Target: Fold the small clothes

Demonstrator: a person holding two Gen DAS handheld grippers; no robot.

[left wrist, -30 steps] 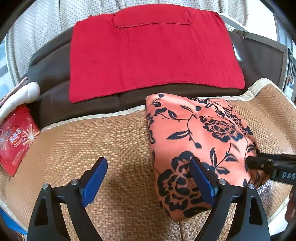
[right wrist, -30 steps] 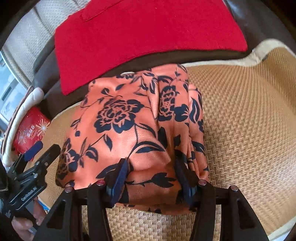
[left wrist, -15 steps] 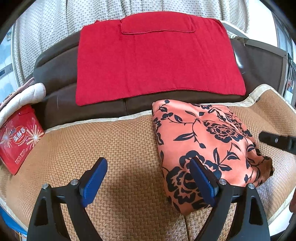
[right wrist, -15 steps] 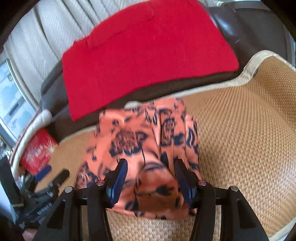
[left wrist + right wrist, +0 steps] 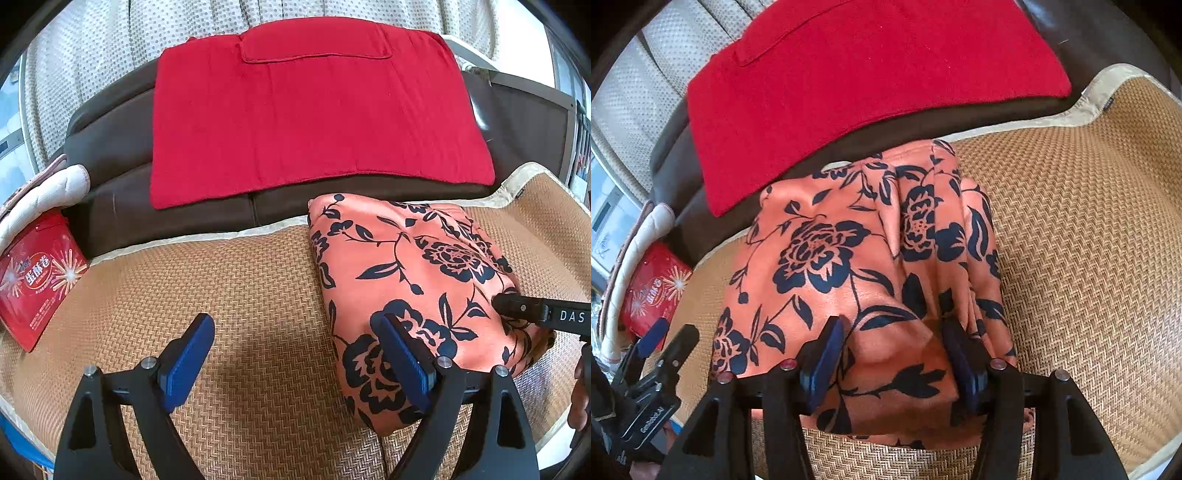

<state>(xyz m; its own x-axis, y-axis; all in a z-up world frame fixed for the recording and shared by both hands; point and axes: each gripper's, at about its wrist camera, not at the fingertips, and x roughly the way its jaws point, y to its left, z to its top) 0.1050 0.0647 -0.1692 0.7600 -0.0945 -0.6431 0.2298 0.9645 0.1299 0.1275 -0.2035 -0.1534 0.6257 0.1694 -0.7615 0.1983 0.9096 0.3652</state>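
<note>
A folded orange cloth with black flowers (image 5: 406, 266) lies on the woven mat (image 5: 240, 295), right of centre. My left gripper (image 5: 295, 332) hangs open over the bare mat, and its right finger covers the cloth's near left corner. My right gripper (image 5: 894, 332) is set down on the near end of the orange cloth (image 5: 831, 258). Its jaws are opening, and a ridge of the fabric bulges between the blue pads without being pinched. In the left wrist view one black finger of the right gripper (image 5: 517, 306) rests on top of the cloth.
A flat red cloth (image 5: 314, 110) is draped over the brown sofa back (image 5: 110, 147) behind the mat. A red snack box (image 5: 37, 277) and a white padded cushion (image 5: 40, 192) sit at the far left. Dotted curtains hang behind.
My right gripper lifted off the orange cloth half a second ago and has come back down onto its near end. The left gripper has stayed open and almost still.
</note>
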